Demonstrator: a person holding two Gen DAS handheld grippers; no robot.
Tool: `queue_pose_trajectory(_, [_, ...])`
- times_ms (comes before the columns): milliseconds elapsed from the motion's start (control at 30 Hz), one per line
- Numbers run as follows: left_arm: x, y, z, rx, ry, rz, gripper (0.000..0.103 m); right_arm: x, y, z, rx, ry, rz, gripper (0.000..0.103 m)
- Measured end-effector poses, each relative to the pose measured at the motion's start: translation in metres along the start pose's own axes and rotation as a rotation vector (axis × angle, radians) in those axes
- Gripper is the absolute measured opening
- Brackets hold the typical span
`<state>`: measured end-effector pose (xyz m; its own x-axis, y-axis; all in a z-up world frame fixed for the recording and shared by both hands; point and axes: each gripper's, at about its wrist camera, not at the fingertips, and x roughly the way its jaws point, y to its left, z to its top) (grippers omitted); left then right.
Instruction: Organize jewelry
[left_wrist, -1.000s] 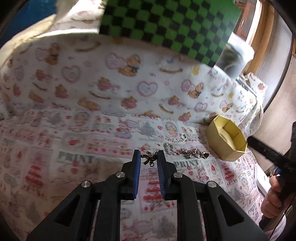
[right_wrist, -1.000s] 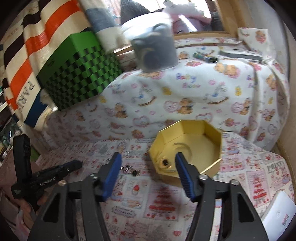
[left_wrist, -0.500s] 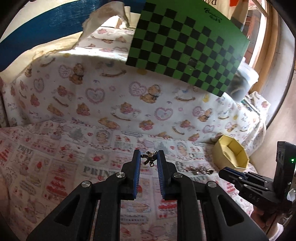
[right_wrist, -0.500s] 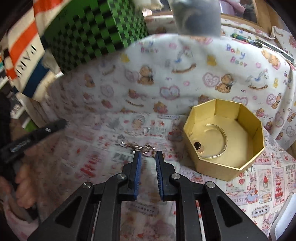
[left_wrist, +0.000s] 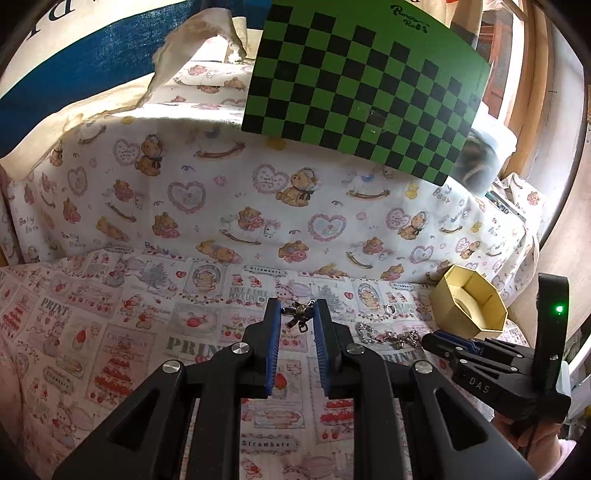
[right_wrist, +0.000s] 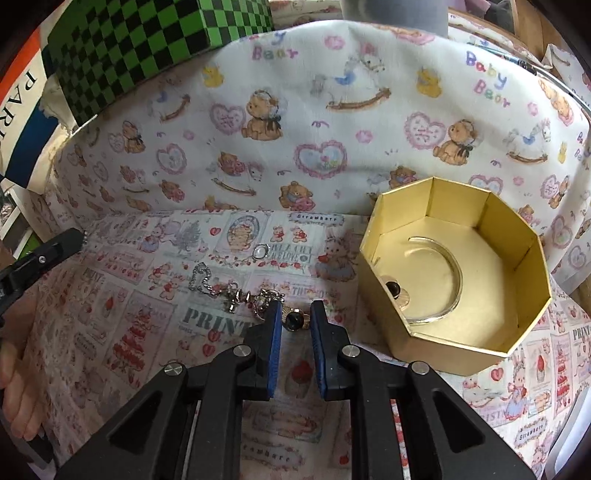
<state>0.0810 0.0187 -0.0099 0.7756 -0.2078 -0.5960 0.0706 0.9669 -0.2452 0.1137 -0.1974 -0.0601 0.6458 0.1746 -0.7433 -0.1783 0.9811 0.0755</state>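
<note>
the right gripper (right_wrist: 294, 320) is clenched on a small, light gold earring (right_wrist: 294, 320) on the cloth beside the gold box (right_wrist: 517, 347), seemingly by its slippery edge; the left gripper (left_wrist: 297, 318) is pinched on a silver charm (left_wrist: 300, 317).

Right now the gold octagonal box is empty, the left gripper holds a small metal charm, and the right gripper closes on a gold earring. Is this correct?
Not quite. The gold octagonal box is not empty: the right wrist view shows a silver bangle and an earring inside. The rest stands.
</note>
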Motion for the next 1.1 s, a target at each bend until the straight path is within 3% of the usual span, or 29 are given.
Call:
queue_pose_trajectory(467, [-0.037, -0.025, 0.000, 0.071, -0.115, 0.003, 0.017, -0.049, -0.003, -0.006, -0.023, -0.088, 0.061, 0.012])
queue_pose_trajectory(733, [-0.059, -0.045, -0.001, 0.114, -0.152, -0.023, 0.017, -0.094, -0.015, 0.001, -0.005, -0.198, 0.101, 0.012])
queue_pose_trajectory(1000, [-0.073, -0.054, -0.003, 0.126, -0.177, -0.066, 0.017, -0.114, -0.025, 0.005, 0.026, -0.250, 0.122, 0.012])
queue_pose_trajectory(1100, [-0.080, -0.057, 0.003, 0.081, -0.153, -0.141, 0.017, -0.119, -0.035, 0.008, 0.051, -0.268, 0.127, 0.012])
